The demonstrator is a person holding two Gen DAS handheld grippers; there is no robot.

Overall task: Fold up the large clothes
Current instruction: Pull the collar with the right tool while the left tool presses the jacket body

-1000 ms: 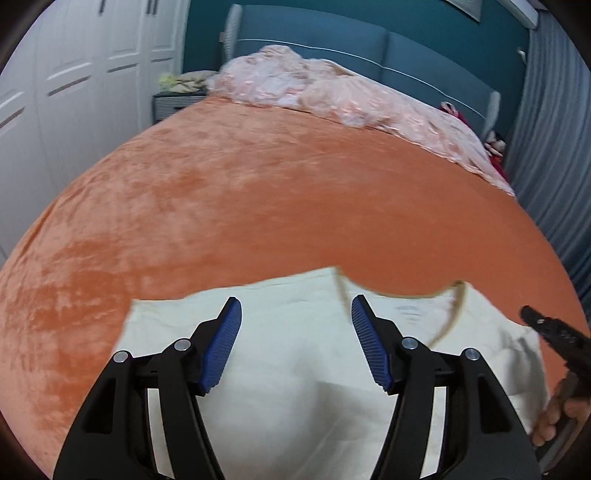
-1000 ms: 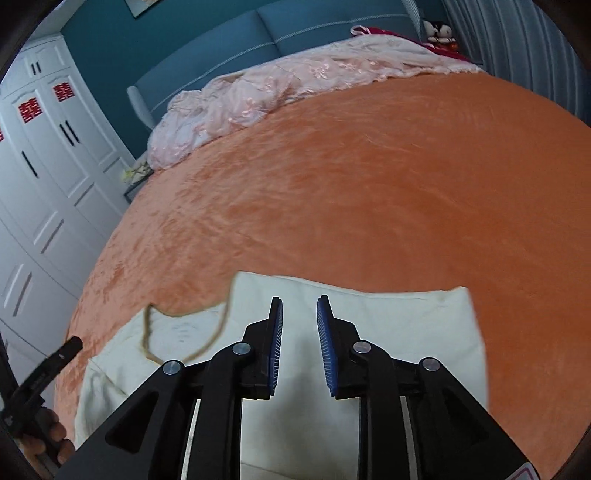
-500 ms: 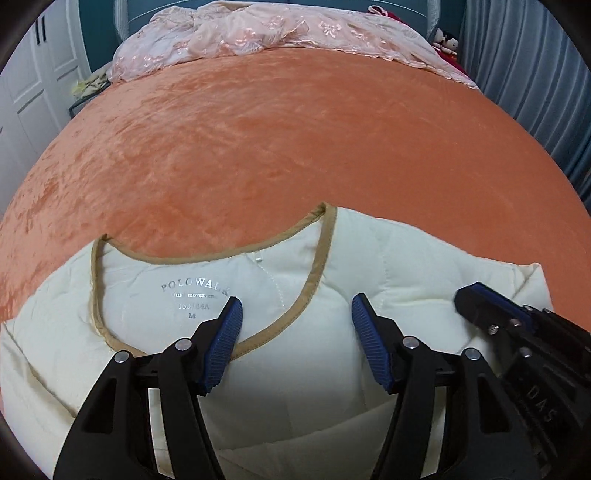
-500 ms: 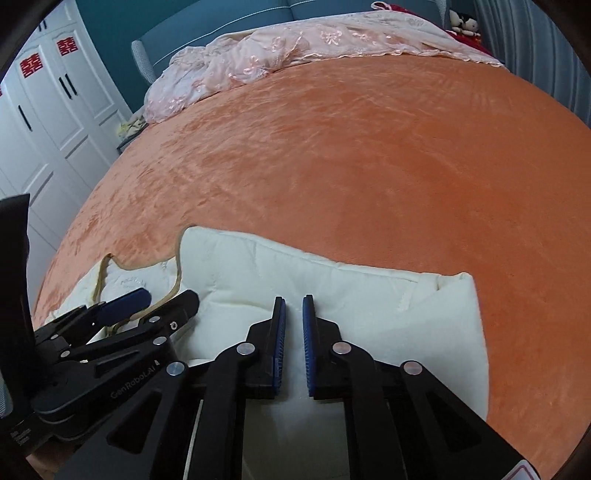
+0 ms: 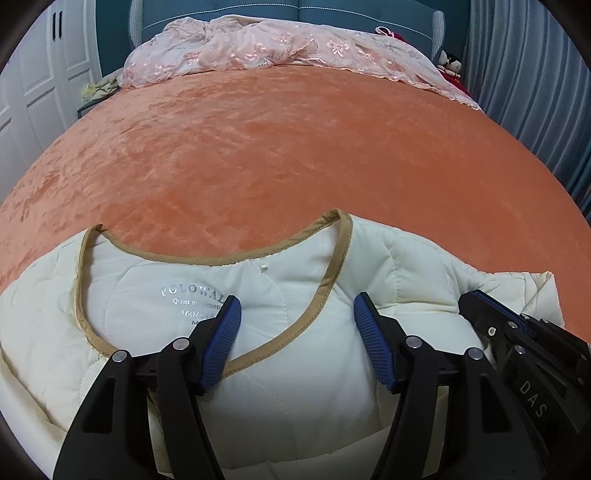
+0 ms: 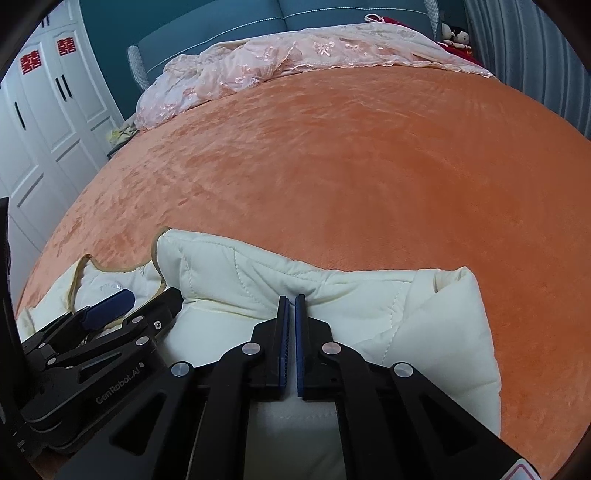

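Note:
A cream quilted jacket with a tan-trimmed neckline lies at the near edge of the orange bed. My left gripper is open, its fingers either side of the right part of the neckline, just above the fabric. My right gripper is shut on a pinched fold of the jacket at its shoulder. It also shows in the left wrist view at the jacket's right. The left gripper shows in the right wrist view at the left.
A pink lace bedspread is heaped at the head of the bed against a teal headboard. White wardrobe doors stand on the left, grey curtains on the right. A small bedside table stands far left.
Both grippers have come close together over the jacket's neckline. The right gripper's jaws have closed from a narrow gap onto a fold of the jacket. The left stays open.

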